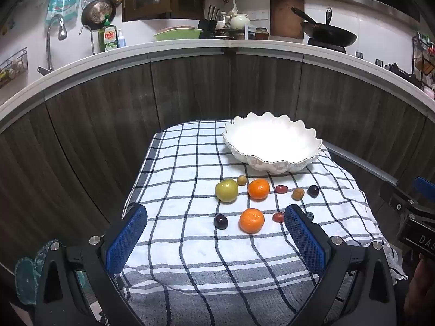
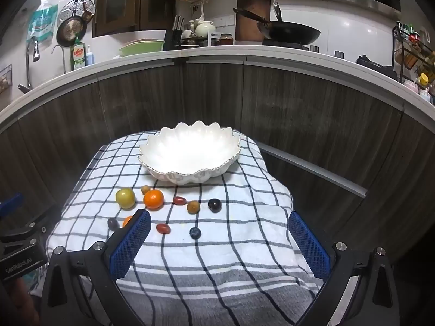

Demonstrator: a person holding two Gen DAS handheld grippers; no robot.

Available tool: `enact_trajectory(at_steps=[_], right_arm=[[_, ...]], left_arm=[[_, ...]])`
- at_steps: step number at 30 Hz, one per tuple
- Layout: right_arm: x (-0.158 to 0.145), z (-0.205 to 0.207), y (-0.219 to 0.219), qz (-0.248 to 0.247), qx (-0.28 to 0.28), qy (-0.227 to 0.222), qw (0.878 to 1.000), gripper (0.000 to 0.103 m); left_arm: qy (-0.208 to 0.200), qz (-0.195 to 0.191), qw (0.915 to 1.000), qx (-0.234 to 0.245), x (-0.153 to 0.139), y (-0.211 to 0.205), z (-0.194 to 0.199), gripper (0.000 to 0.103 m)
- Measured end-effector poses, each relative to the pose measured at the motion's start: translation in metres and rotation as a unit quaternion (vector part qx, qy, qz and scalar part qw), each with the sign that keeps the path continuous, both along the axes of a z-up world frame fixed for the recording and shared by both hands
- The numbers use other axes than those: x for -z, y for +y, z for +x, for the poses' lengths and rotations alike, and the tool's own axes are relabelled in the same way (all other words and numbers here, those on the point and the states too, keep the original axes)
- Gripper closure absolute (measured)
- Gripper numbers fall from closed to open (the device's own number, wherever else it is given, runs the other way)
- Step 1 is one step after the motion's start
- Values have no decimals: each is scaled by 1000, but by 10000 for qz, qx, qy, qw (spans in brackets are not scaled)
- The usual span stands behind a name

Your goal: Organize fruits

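Setting: kitchen counter behind, small table under a checked cloth [image 1: 190, 244].
Left gripper [image 1: 214, 233]: jaws spread wide, holding nothing.
Green apple [image 1: 226, 190]: leftmost fruit, loose on the cloth.
Oranges [image 1: 258, 188]: round, likely to roll if nudged.
Blueberry [image 2: 195, 232]: tiny, easily crushed or missed.
Bowl [image 2: 152, 160]: empty, behind the fruits; scalloped rim could catch a finger.
Right gripper [image 2: 218, 237]: wide open, empty.

Location: domestic kitchen.
Observed: white countertop [image 1: 190, 50] over dark wood-grain cabinet fronts [image 1: 190, 89]; sink faucet [image 1: 51, 32]; dish soap bottle [image 1: 108, 36]; knife block [image 1: 208, 24]; black wok [image 1: 330, 34] on a burner; cutting board [image 1: 285, 13]; pans hung on the wall [image 1: 96, 13].
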State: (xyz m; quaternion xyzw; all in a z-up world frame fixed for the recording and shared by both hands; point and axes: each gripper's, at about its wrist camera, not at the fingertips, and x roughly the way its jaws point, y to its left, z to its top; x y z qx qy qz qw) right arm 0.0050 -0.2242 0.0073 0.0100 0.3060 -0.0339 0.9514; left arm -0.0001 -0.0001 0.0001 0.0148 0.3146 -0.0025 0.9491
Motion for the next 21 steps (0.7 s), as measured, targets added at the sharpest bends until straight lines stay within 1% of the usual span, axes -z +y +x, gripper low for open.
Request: enact_trajectory(at_steps=[5, 7, 21], right_arm=[[-1, -1, -2, 36, -22, -5, 10000, 1], [-3, 0, -2, 38, -35, 8, 10000, 1], [-5, -3, 0, 0, 9, -57, 10000, 1]], left_arm=[[-19, -4, 10000, -54, 0, -1, 1, 0], [-12, -25, 10000, 40, 0, 0, 0, 0], [43, -27, 9999, 96, 1, -1, -2, 0]])
